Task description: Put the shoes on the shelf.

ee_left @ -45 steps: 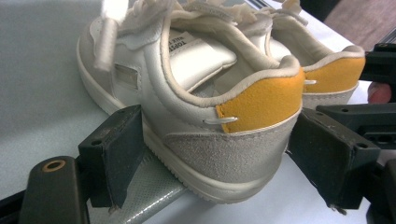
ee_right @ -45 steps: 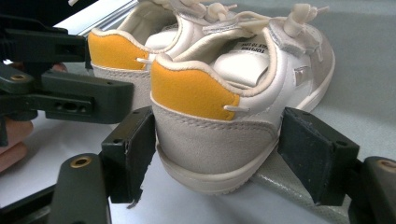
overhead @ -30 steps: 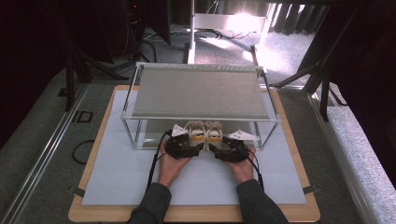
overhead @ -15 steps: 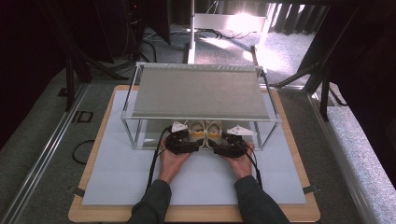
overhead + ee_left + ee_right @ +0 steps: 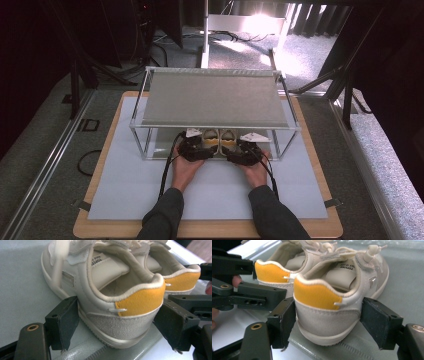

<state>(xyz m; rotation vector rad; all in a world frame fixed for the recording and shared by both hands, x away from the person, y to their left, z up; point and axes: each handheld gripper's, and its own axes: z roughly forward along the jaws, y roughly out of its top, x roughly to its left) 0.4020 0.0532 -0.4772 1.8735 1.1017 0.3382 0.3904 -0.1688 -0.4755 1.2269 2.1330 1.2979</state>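
A pair of small cream sneakers with yellow heel patches stands side by side on the rack's lower shelf (image 5: pixel 160 148), toes pointing away from me. My left gripper (image 5: pixel 117 322) is shut on the left sneaker (image 5: pixel 120 290), its pads pressing both sides of the heel. My right gripper (image 5: pixel 328 322) is shut the same way on the right sneaker (image 5: pixel 337 285). In the high view, the left gripper (image 5: pixel 206 146) and right gripper (image 5: pixel 233 147) sit at the rack's front edge. The left sneaker (image 5: pixel 211 135) and right sneaker (image 5: pixel 228 135) are half hidden under the top shelf (image 5: pixel 212 97).
The metal-framed rack stands on a white mat (image 5: pixel 130 185) over a wooden board (image 5: pixel 100 227). Its front posts (image 5: pixel 145 145) flank my hands. In the right gripper view, the other gripper (image 5: pixel 249 297) is close at the left. Cables trail from both grippers back along the mat.
Both hands have edged forward with the sneakers, which now sit further under the top shelf. The grips look unchanged.
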